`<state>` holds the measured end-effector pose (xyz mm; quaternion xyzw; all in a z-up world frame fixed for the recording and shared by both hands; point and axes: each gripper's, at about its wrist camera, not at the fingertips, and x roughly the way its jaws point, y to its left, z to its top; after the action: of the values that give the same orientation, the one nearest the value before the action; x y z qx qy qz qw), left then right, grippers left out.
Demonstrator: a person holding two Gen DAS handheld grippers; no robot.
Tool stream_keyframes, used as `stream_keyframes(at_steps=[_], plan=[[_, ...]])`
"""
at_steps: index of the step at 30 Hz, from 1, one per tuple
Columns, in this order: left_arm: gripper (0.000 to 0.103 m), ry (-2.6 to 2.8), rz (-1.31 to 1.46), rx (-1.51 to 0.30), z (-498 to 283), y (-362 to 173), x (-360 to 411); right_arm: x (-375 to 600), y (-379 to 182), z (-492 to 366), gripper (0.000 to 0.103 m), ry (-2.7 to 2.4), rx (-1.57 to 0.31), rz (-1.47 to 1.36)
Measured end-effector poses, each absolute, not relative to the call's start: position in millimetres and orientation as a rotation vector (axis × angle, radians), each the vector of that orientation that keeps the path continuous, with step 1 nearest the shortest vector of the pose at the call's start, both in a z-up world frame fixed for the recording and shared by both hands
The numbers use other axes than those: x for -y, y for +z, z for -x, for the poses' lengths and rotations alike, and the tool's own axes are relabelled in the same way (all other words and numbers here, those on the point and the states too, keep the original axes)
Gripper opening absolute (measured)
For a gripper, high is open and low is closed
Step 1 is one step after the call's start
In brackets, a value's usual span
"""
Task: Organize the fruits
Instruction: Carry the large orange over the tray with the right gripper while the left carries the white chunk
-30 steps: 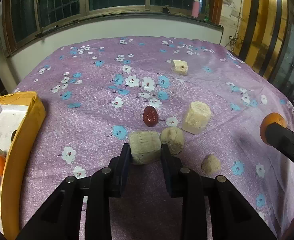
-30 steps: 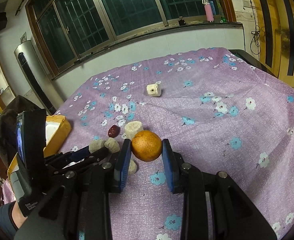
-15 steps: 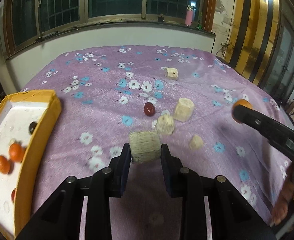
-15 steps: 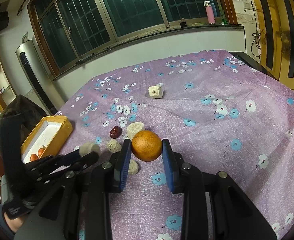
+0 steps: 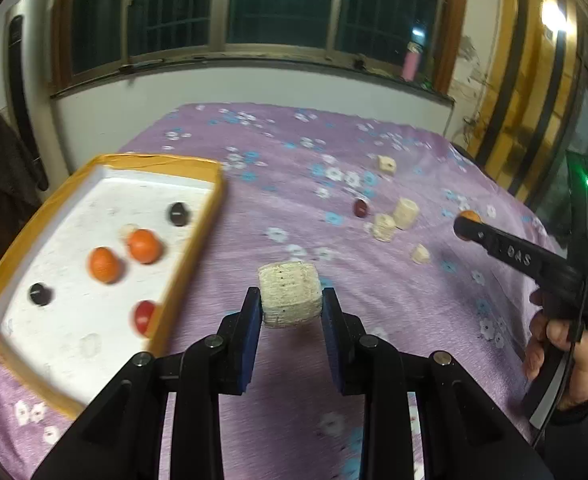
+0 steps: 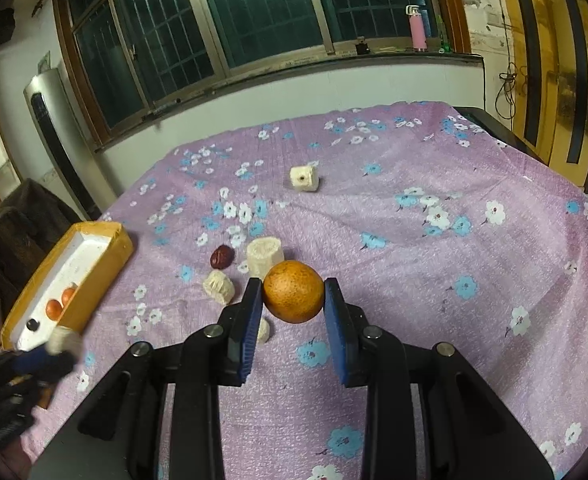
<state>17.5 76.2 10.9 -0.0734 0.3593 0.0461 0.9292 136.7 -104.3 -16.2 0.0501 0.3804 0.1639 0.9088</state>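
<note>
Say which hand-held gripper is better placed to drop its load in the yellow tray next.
Left. The left hand-held gripper holds its pale chunk right beside the yellow tray; the right hand-held gripper, with the orange, is farther off.

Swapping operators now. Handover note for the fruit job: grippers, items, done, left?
Left gripper: shut on a pale corn-like chunk, held beside the yellow tray.
Right gripper: shut on an orange, held above the purple cloth.
Done: tray holds two small oranges and a few dark and red fruits.
Left: drop both held items; a red date and four pale chunks remain on the cloth.
</note>
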Motion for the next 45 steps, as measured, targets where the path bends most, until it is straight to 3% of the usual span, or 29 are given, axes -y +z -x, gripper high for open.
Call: stream_keyframes(at_steps=[24,45], plan=[[0.029,0.31,0.282,-0.665,43,21,-211,-62,41,-55,0.033,0.593,-0.733,0.056],[0.029,0.388,0.289,-0.747,25,-8,-256,-184,6,-97,0.033,0.719,-0.808,0.124]])
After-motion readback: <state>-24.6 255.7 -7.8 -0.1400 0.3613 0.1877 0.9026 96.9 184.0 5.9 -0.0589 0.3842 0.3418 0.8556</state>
